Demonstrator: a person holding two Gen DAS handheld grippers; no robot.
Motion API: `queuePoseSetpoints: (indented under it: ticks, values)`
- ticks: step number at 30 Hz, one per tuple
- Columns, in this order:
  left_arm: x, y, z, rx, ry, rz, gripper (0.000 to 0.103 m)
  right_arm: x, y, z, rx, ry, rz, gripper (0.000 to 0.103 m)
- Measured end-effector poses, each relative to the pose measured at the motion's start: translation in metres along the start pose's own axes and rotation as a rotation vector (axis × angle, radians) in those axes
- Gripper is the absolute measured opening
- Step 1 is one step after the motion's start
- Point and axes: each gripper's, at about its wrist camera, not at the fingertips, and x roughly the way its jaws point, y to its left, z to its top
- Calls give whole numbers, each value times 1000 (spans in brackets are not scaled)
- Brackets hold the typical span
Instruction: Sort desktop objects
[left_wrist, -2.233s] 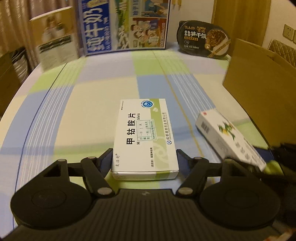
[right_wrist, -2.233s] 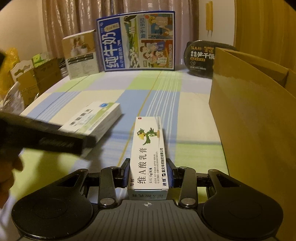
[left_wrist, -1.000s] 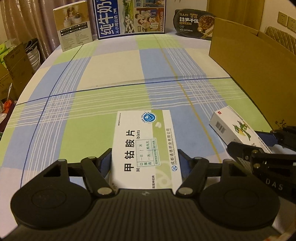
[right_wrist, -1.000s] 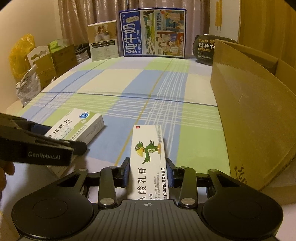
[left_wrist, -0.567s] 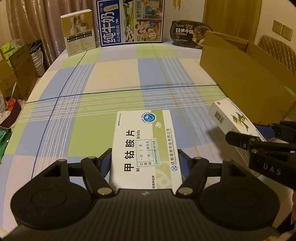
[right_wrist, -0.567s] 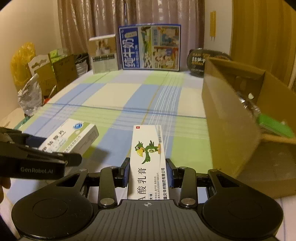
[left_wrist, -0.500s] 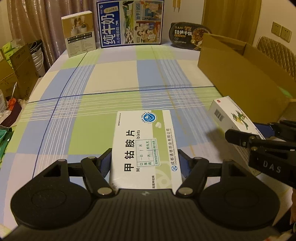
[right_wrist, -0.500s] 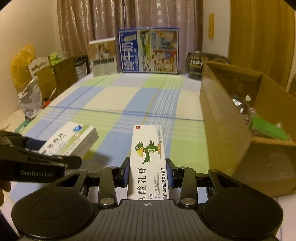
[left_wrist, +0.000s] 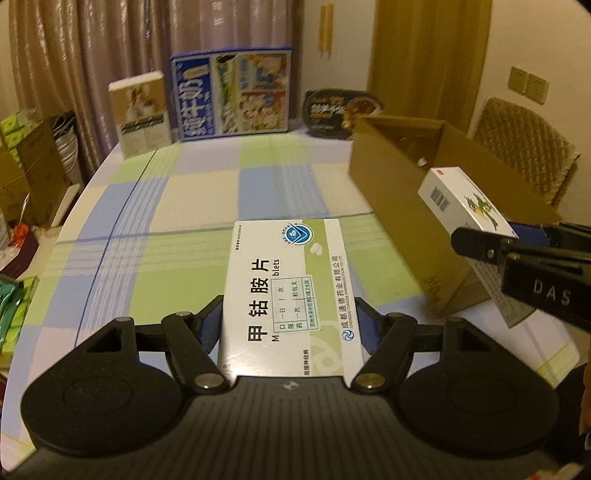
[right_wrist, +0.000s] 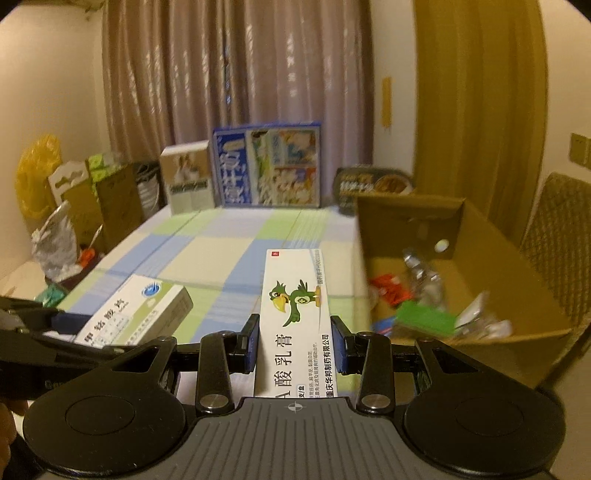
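My left gripper is shut on a wide white-and-green tablet box and holds it above the checked tablecloth. My right gripper is shut on a long white ointment box with a green parrot, lifted clear of the table. An open cardboard box stands to the right with several small items inside. In the left wrist view the ointment box hangs over the cardboard box's near wall. The tablet box shows at the lower left of the right wrist view.
A milk carton box, a small beige box and a black instant-rice bowl stand along the table's far edge. Cartons and bags crowd the floor at left. A woven chair sits behind the cardboard box.
Both grippers have risen with their boxes off the table. The right one has moved toward the cardboard box, whose inside now shows.
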Motion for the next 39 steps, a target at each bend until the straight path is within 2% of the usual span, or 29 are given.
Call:
queuePoseSetpoints:
  ticks: [8,14,18,25,34,36,39]
  values:
    - [2,-51,44,17,-51,-100,67,-19,-56,33,10,-67,-87,35]
    - [21,-94,85,40,-83,-161,67,-9,-108,50,47,-79,-135,36]
    - [40,-121,109,44,-78,-209,67,3,-137,56,81,-79,-153,35]
    - [75,-153,132,66,-61,-222,67,20,-169,60,124,-69,-155,35]
    - [109,-162,136,57,-37,-217,68,39,-182,59,138,-58,-163,35]
    - [115,-163,137,60,-30,-216,73,42,-185,59,143,-56,-168,35]
    - [118,-162,138,69,-38,-209,74,45,-188,57,144,-50,-169,35]
